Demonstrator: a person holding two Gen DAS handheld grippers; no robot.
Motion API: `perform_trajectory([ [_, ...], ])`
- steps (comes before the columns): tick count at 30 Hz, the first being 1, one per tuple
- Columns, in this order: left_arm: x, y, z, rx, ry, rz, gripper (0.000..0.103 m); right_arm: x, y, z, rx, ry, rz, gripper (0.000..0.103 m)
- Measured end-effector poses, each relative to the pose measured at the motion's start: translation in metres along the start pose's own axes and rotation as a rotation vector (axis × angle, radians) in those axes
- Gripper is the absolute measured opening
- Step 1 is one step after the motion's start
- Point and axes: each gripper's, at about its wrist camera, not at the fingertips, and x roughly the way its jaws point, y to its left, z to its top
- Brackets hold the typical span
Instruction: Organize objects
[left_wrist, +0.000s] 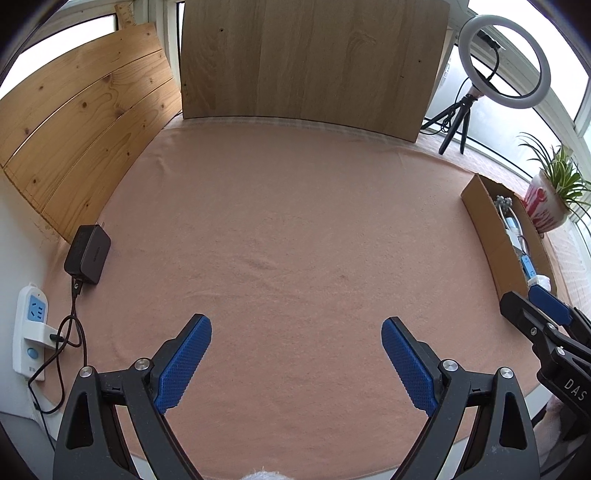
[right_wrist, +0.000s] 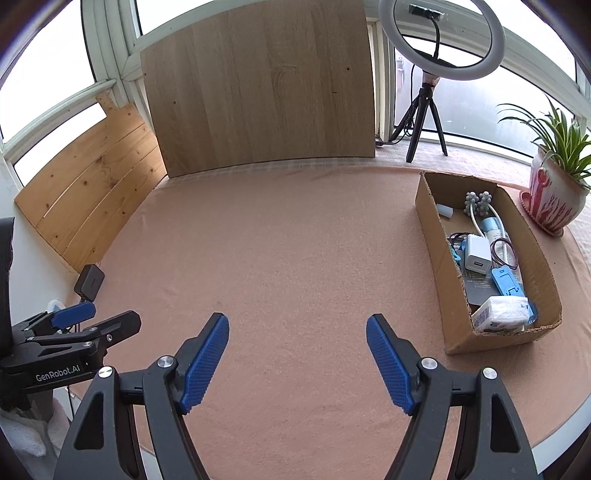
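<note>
so, a wide table under a pink cloth (right_wrist: 295, 240) fills both views, bare across its middle, with a big pale wooden board (right_wrist: 258, 92) propped upright at the far edge and a slatted pine panel (left_wrist: 85, 129) leaning at the left. over on the right side sits the cardboard box (right_wrist: 436, 229), long and open-topped, and it's packed: a white tissue pack (right_wrist: 498, 314) at the near end, a blue holder (right_wrist: 508, 282) behind it, a white charger plug (right_wrist: 477, 256), a pale blue tube (right_wrist: 493, 225) and a grey knobbly roller (right_wrist: 589, 201) at the far end. the right gripper (right_wrist: 297, 363) hangs above bare cloth with its blue pads spread wide, nothing between them, the box well off to its right. the left gripper (left_wrist: 295, 363) is just the same, jaws apart and empty over open cloth, the box (left_wrist: 487, 229) far to its right near the other tool. beyond the box stand a ring light on a tripod (right_wrist: 441, 40) and a potted plant (right_wrist: 554, 195). at the left edge lie a black power adapter (left_wrist: 88, 254) and a white power strip (left_wrist: 31, 328).
</note>
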Motion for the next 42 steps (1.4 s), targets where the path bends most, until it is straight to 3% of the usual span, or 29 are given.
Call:
perform_trajectory([
  [42,0.027,0.001,0.009,0.013,0.026,0.017,0.095,0.025,0.0,-0.002,0.012,0.034,-0.021,0.074],
])
